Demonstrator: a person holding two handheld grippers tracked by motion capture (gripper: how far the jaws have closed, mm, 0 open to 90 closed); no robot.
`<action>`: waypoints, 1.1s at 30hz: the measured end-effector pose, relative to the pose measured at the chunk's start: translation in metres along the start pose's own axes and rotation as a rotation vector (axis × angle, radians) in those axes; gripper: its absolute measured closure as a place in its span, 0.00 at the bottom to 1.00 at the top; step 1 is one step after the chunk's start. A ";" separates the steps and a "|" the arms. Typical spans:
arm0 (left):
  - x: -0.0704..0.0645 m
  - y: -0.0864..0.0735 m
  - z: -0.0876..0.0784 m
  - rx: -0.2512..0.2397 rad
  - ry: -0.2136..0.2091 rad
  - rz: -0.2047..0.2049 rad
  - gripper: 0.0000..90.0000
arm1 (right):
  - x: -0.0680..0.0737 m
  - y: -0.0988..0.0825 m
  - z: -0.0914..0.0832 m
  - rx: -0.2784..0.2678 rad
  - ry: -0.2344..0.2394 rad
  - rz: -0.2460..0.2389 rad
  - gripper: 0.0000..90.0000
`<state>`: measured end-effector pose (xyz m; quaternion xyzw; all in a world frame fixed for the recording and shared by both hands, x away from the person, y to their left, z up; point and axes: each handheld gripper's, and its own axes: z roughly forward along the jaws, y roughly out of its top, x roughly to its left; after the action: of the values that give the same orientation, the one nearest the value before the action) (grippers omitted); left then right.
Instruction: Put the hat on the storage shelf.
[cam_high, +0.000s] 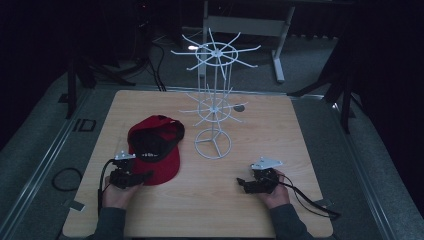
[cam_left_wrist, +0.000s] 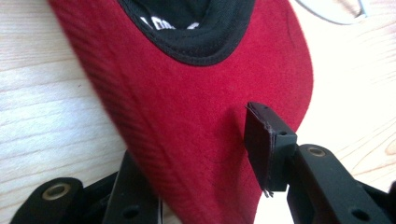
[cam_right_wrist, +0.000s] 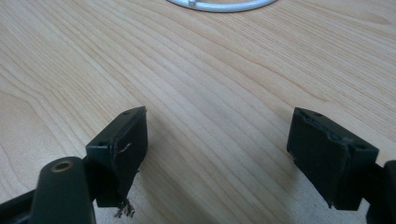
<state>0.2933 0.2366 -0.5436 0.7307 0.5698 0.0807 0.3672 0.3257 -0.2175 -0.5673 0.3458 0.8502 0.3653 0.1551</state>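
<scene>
Red cap (cam_high: 159, 150) with a black lining lies upside down on the left half of the wooden table (cam_high: 260, 210), its brim turned toward the person and its open crown facing up. At the near edge of that brim sits the left gripper (cam_high: 131, 176). In the left gripper view the red brim (cam_left_wrist: 196, 140) runs between the 2 black jaws: one jaw stands on top of the fabric, the other is hidden below it, and whether the pads actually press on the brim I cannot tell. Just beyond the cap, near the table's middle, stands a white wire rack (cam_high: 214, 100) with 2 tiers of spokes on a ring base. Well apart from the cap, on the right side of the table, the right gripper (cam_high: 248, 184) rests low over bare wood in the person's hand; its jaws are spread wide with only tabletop between them
</scene>
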 end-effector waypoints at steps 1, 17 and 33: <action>0.001 0.002 -0.002 -0.008 0.000 0.000 0.66 | 0.000 0.000 0.000 0.000 0.000 0.000 0.22; 0.005 0.018 0.008 0.085 -0.110 -0.001 0.75 | 0.000 0.000 0.000 0.001 0.000 0.001 0.22; -0.007 0.010 -0.001 0.003 -0.182 -0.014 0.92 | 0.000 0.000 0.000 0.000 0.000 0.000 0.22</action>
<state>0.2980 0.2304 -0.5349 0.7315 0.5392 0.0105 0.4172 0.3257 -0.2175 -0.5673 0.3457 0.8503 0.3653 0.1553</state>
